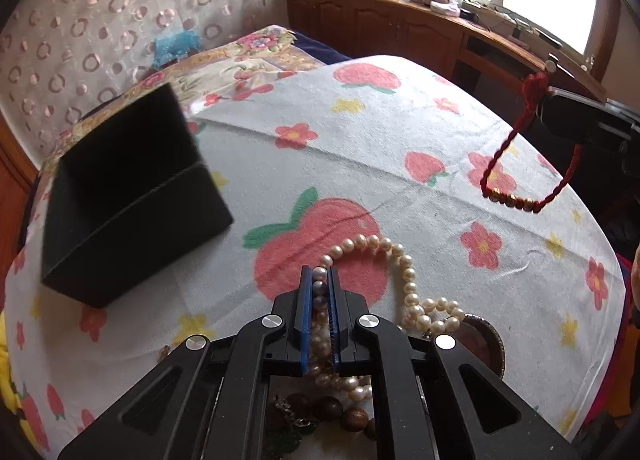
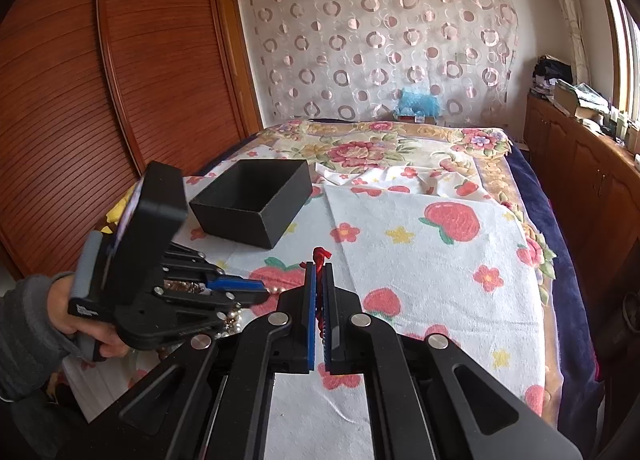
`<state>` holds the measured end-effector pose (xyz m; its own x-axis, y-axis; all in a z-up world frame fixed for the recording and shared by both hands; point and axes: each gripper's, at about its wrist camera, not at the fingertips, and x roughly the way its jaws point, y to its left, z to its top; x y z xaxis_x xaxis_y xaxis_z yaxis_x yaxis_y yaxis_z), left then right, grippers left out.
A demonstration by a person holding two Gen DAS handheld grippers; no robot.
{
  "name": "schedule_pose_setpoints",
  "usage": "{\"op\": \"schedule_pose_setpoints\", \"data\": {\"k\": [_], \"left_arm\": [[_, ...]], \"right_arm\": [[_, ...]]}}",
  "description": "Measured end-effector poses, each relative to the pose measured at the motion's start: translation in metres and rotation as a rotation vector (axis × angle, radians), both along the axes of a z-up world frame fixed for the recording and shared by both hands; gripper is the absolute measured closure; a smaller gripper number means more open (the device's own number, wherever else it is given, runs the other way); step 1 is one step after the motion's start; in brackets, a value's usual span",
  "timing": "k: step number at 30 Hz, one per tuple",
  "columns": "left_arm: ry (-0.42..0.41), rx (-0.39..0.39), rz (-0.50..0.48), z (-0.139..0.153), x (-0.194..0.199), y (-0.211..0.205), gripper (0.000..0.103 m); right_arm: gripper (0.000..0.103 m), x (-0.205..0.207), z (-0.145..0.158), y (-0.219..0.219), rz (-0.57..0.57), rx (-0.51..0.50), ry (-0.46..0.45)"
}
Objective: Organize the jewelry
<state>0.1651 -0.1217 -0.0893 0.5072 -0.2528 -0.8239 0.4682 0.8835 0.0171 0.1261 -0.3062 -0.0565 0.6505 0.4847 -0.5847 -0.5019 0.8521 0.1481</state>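
Note:
A pearl necklace point(image 1: 394, 256) lies coiled on the strawberry-print cloth point(image 1: 400, 148). My left gripper point(image 1: 319, 271) is shut on one strand of it, pearls showing between the blue pads. In the right wrist view the left gripper point(image 2: 267, 293) points low over the jewelry pile, held by a person's hand point(image 2: 80, 316). My right gripper point(image 2: 320, 265) is shut on the knot of a red cord bracelet point(image 2: 320, 255). From the left wrist view this bracelet point(image 1: 510, 198) hangs in the air below the right gripper point(image 1: 546, 100), gold beads at its bottom. An open black box point(image 1: 132, 200) point(image 2: 252, 200) stands to the left.
A dark round pendant point(image 1: 486, 340) and brown wooden beads point(image 1: 330, 410) lie near the pearls under my left gripper. The bed drops off at the right toward a wooden cabinet point(image 2: 580, 164). A wooden wardrobe point(image 2: 100, 80) stands at the left.

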Motion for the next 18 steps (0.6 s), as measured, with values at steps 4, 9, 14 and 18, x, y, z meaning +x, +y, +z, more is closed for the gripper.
{"op": "schedule_pose_setpoints", "data": {"k": [4,9,14,18], "left_arm": [[-0.052,-0.064,0.033,0.027,-0.008,0.016,0.097],[-0.161,-0.151,0.064,0.082,-0.021,0.036,0.097],[-0.249,-0.188,0.098,0.123,-0.023,0.05,0.097],[-0.298,-0.198,0.121,0.147,-0.019,0.06,0.097]], "right_arm": [[0.1,0.0,0.0,-0.001,0.001,0.001,-0.003],[0.1,0.003,0.005,0.002,0.009,0.014,-0.022],[0.1,0.008,0.014,0.012,0.023,0.019,-0.042],[0.1,0.017,0.026,0.024,0.035,0.019,-0.056]]}}
